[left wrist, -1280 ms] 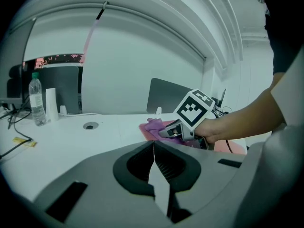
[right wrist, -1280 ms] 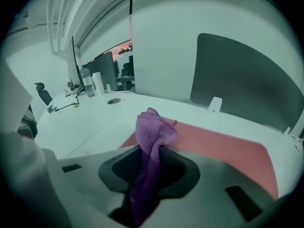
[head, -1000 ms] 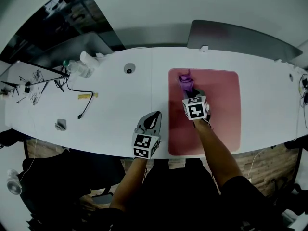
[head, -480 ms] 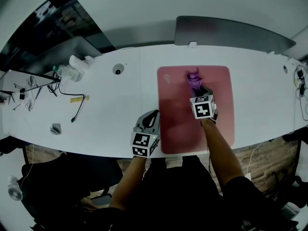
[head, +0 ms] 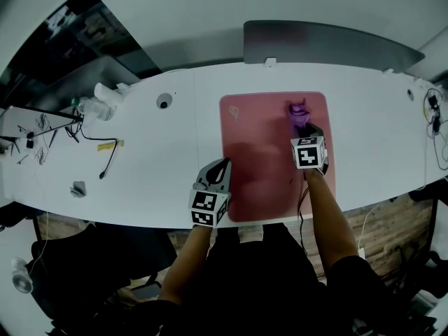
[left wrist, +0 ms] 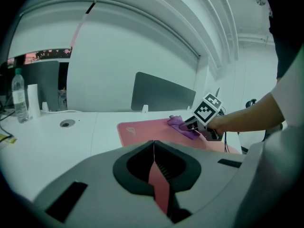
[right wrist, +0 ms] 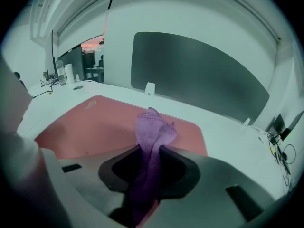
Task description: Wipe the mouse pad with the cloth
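Observation:
A pink mouse pad (head: 266, 152) lies flat on the white table (head: 161, 152). My right gripper (head: 302, 127) is shut on a purple cloth (head: 299, 113), which presses on the pad near its far right corner. In the right gripper view the cloth (right wrist: 153, 137) runs up between the jaws and folds over the pad (right wrist: 99, 122). My left gripper (head: 219, 168) rests at the pad's near left edge, shut and holding nothing. From the left gripper view I see the pad (left wrist: 152, 129), the cloth (left wrist: 182, 125) and the right gripper (left wrist: 190, 127) beyond.
A grey monitor panel (head: 329, 44) stands behind the pad. At the far left are a clear bottle (head: 94, 105), a black cable (head: 105, 149) and small items. A round grommet (head: 164, 101) sits in the table. Cables (head: 434, 117) lie at the right end.
My right gripper has dragged the cloth to the right across the pad's far part. The left gripper stays at the pad's near left edge.

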The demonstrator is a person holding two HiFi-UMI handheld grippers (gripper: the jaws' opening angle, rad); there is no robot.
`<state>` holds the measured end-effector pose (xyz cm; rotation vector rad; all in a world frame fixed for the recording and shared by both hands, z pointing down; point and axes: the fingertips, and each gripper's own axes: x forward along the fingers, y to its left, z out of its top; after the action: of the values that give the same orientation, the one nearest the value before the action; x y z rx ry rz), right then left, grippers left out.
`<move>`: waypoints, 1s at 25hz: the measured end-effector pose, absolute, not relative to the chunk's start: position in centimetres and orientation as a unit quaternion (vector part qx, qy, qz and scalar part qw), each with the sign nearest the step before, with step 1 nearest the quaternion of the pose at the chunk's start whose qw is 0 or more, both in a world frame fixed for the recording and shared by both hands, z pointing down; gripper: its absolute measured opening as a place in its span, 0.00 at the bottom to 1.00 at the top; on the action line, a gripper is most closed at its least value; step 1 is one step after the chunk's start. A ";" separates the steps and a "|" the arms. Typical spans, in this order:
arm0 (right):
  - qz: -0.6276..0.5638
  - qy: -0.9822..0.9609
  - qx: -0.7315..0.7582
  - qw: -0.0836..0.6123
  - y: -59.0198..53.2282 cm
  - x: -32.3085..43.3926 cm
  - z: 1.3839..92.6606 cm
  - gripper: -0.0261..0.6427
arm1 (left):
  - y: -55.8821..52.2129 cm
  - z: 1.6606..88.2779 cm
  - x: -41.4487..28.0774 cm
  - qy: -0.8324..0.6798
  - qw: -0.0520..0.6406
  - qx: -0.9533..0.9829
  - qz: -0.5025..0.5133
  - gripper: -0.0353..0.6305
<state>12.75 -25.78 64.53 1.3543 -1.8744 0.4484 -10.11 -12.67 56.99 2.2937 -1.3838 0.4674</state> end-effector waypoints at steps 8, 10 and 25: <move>0.174 -0.715 0.549 0.396 -26.2 18.0 64.7 0.21 | -12.7 57.0 -8.6 -0.490 0.208 0.829 0.170 0.09; 0.173 -0.714 0.549 0.398 -26.3 18.4 64.8 0.21 | -12.6 56.8 -8.7 -0.491 0.207 0.829 0.172 0.09; 0.177 -0.701 0.589 0.361 -25.9 20.7 62.5 0.21 | -12.6 55.4 -10.9 -0.507 0.198 0.824 0.159 0.09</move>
<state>20.68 -25.87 62.46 1.5187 -1.8062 0.4555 -10.90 -12.62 55.39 2.3050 -1.4185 0.4460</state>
